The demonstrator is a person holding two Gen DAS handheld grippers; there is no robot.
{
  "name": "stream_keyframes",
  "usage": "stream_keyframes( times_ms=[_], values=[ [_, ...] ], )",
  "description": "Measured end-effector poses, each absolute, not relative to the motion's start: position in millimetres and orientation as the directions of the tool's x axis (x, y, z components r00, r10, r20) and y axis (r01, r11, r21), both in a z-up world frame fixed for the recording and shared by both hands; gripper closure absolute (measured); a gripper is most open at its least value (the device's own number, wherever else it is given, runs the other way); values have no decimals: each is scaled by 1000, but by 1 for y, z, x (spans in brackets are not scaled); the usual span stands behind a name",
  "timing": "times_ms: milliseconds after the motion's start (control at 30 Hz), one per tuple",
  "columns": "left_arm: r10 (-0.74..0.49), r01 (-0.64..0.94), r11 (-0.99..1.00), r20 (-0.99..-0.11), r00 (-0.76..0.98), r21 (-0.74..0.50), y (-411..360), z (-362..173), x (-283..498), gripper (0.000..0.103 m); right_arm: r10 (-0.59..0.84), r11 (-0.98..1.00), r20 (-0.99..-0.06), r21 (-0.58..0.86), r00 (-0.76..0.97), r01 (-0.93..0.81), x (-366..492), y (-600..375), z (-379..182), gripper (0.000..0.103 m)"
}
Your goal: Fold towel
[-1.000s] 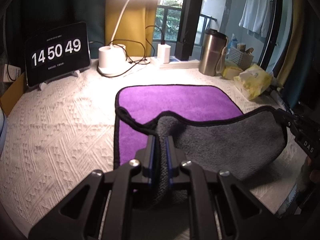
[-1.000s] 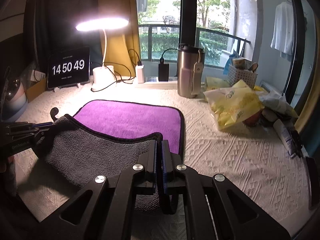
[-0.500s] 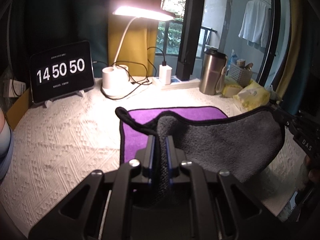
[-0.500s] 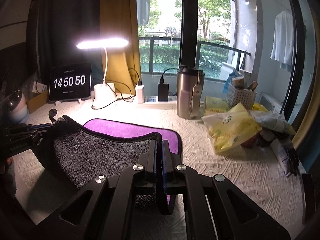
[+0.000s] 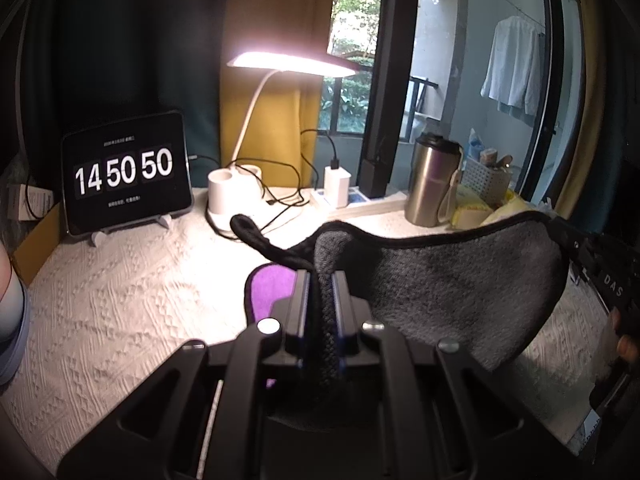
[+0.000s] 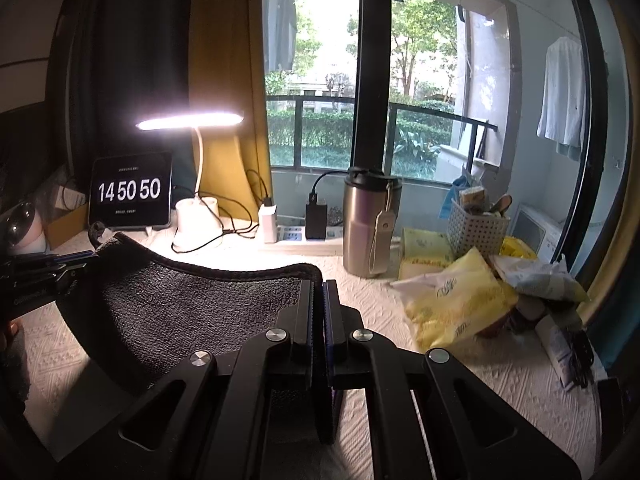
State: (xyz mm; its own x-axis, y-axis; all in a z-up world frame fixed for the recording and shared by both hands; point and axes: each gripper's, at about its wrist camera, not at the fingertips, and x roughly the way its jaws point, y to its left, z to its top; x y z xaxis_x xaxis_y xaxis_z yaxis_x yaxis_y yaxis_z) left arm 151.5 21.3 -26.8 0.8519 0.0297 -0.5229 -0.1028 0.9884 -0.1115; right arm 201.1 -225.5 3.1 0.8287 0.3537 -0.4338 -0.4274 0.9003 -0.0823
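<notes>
You've lifted the one towel [image 5: 460,280] higher; your two grippers, left gripper [image 5: 320,292] and right gripper [image 6: 318,304], each pinch a corner. One basket [image 6: 476,228] holds small items.

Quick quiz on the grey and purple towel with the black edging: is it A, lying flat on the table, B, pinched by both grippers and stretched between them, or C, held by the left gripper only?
B: the left gripper and the right gripper each clamp a corner of the grey and purple towel, which spans raised between them.
</notes>
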Motion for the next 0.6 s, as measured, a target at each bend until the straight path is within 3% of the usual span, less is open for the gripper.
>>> stream_keyframes(
  times_ms=[600],
  values=[
    [67, -127, 987, -483, 873, -94, 32, -22, 187, 92, 357, 900, -402, -93, 843, -425, 242, -215, 9, 98]
  ],
)
